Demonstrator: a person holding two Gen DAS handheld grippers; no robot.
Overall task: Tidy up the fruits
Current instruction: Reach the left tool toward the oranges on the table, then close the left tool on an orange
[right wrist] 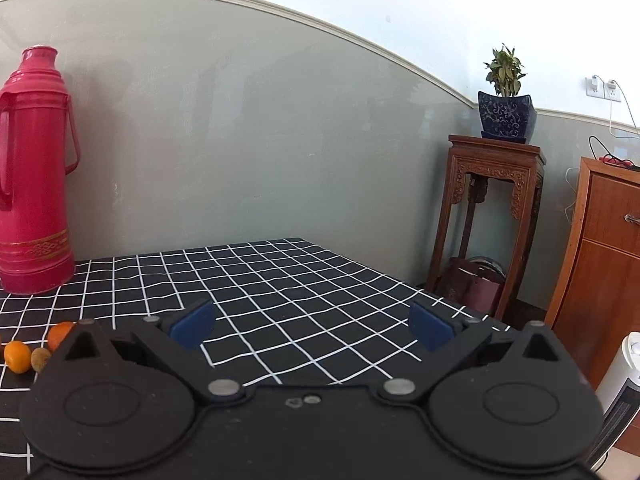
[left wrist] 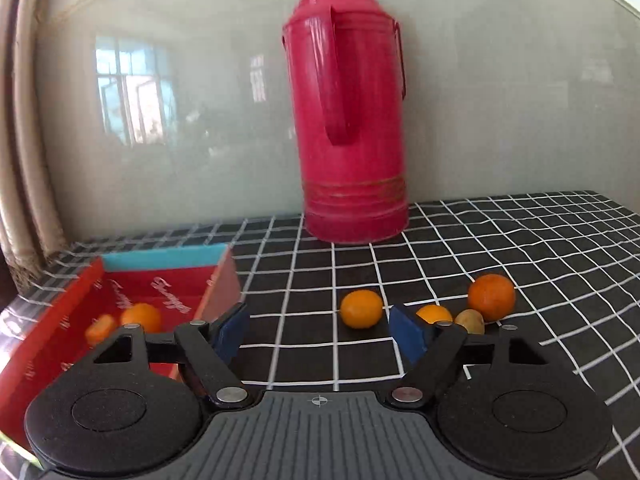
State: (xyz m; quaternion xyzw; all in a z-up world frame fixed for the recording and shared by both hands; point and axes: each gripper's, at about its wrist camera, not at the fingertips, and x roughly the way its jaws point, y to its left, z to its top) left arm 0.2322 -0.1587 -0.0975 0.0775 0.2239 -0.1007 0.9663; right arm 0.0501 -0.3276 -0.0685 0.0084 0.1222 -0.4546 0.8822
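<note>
On the black checked tablecloth (left wrist: 520, 240), a small orange (left wrist: 361, 308) lies just beyond my left gripper (left wrist: 320, 330), which is open with nothing between its blue pads. Right of it sit another small orange (left wrist: 434, 314), partly behind the right finger, a brownish-yellow fruit (left wrist: 470, 321) and a larger orange (left wrist: 491, 297). At the left stands an open red box (left wrist: 220, 284) holding two oranges (left wrist: 142, 317). My right gripper (right wrist: 312, 324) is open over bare cloth. The same fruits, an orange (right wrist: 18, 356) and the brown fruit (right wrist: 40, 359), show at its far left.
A tall red thermos (left wrist: 352, 120) stands at the back against the grey wall. Past the table's right edge are a carved wooden stand (right wrist: 492, 216) with a potted plant (right wrist: 505, 116), a wooden cabinet (right wrist: 600, 248) and a white heater (right wrist: 624, 392).
</note>
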